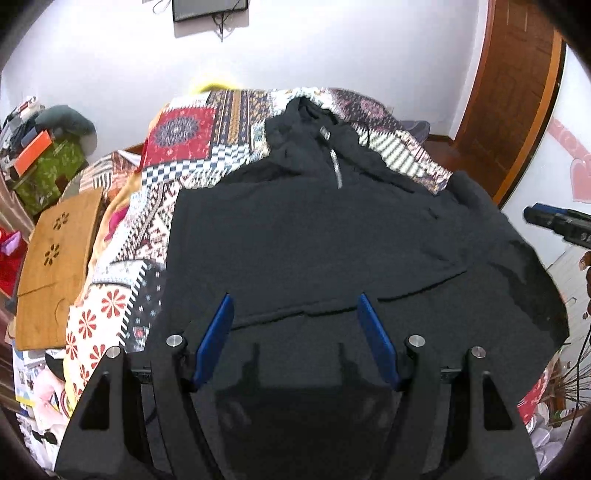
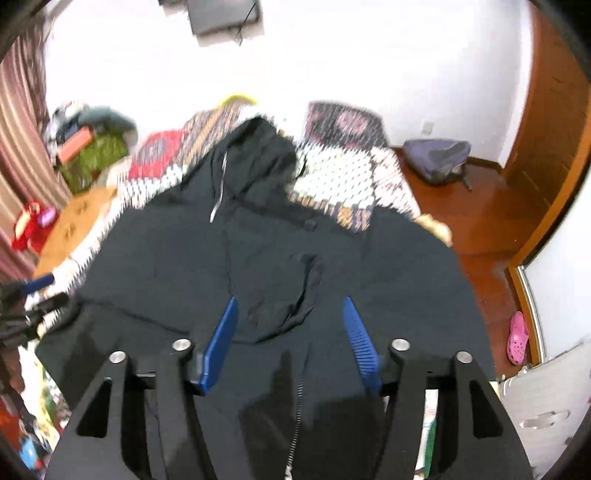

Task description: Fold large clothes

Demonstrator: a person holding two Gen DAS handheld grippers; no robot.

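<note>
The hoodie (image 1: 314, 240) lies spread on the bed (image 1: 184, 147) below and ahead of both my claws, its long axis running from the hem near me to the hood (image 1: 310, 114) at the far end; my left claw (image 1: 297, 332) stands wide and empty over the near middle; my right claw (image 2: 291, 332) gapes, holding nothing, over the right half, so I judge it nearer the right sleeve (image 2: 406, 266).

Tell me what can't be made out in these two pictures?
- Black hoodie hem: left wrist view, hidden behind the left tool.
- Wall screen: left wrist view, cut by the top edge.
- Patterned bedspread: right wrist view, smeared by motion blur.
- Right tool: left wrist view, cut by the right edge.
</note>
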